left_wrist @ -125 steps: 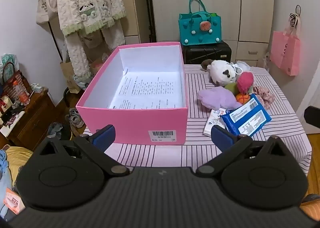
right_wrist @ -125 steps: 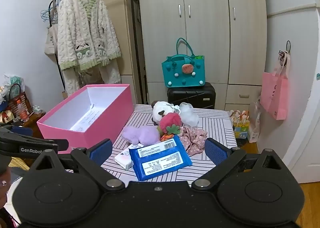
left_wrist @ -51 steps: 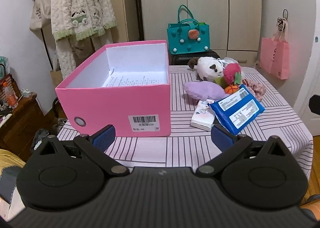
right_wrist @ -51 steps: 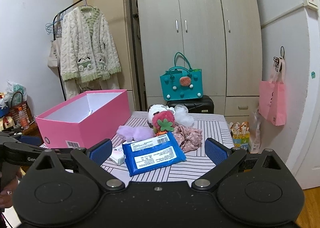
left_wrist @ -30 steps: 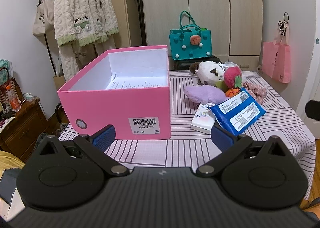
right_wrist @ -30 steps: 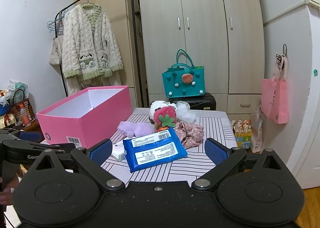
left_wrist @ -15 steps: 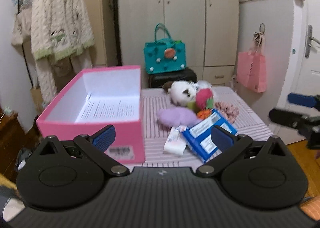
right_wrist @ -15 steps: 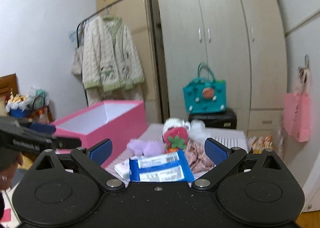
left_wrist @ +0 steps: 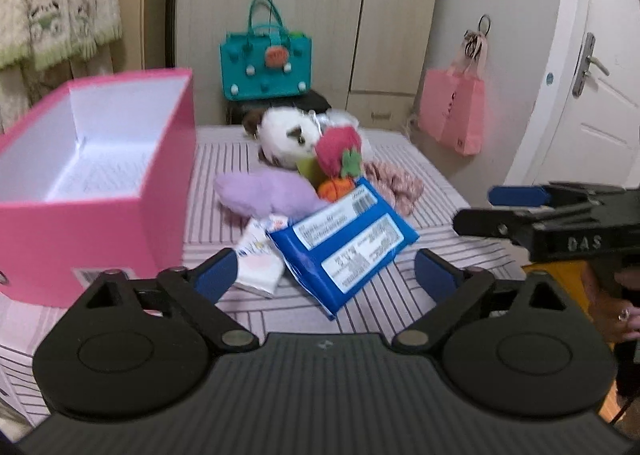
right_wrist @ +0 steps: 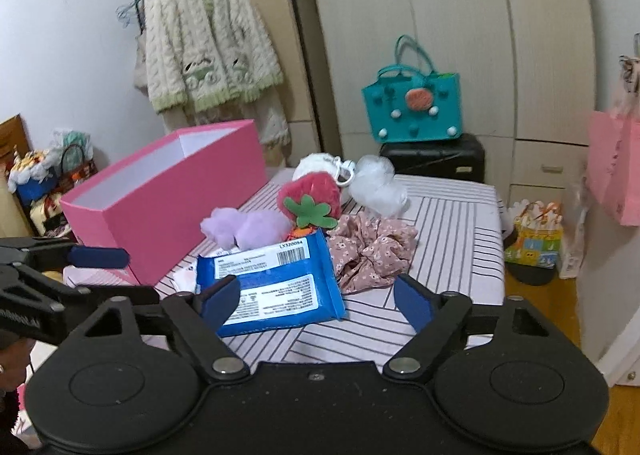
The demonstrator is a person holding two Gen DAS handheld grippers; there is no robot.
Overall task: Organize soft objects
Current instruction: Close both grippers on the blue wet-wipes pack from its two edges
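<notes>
The soft things lie heaped on the striped table (right_wrist: 452, 223), to the right of the open pink box (left_wrist: 100, 159), which holds only a printed sheet on its floor: a blue wipes pack (right_wrist: 276, 283) at the near edge, overlapping a small white tissue pack (left_wrist: 260, 261), then a lilac plush (right_wrist: 244, 229), a red strawberry plush (right_wrist: 310, 197) with a small orange toy (left_wrist: 335, 188) beside it, a white plush (left_wrist: 286, 137), a flowered pink cloth (right_wrist: 372, 245) and a white puff (right_wrist: 376, 185) behind. Compared with a second ago both views sit closer to this heap and both pairs of jaws are narrower: the left gripper (left_wrist: 324, 273) and the right gripper (right_wrist: 316, 297) are closing, each with nothing pressed between its pads, though the wipes pack shows in the gap of both. This reads as the approach to a first pick, with nothing yet sorted into the box. The two grippers converge on the same pack, the right one visible at the right edge of the left view, so they may crowd each other; the pack also covers the tissue pack and leans against the plush pile. Round about stand a teal bag (right_wrist: 412, 111) on a black case, a wardrobe, a hanging knit cardigan (right_wrist: 208, 31) and a pink bag (left_wrist: 452, 111) by the door
</notes>
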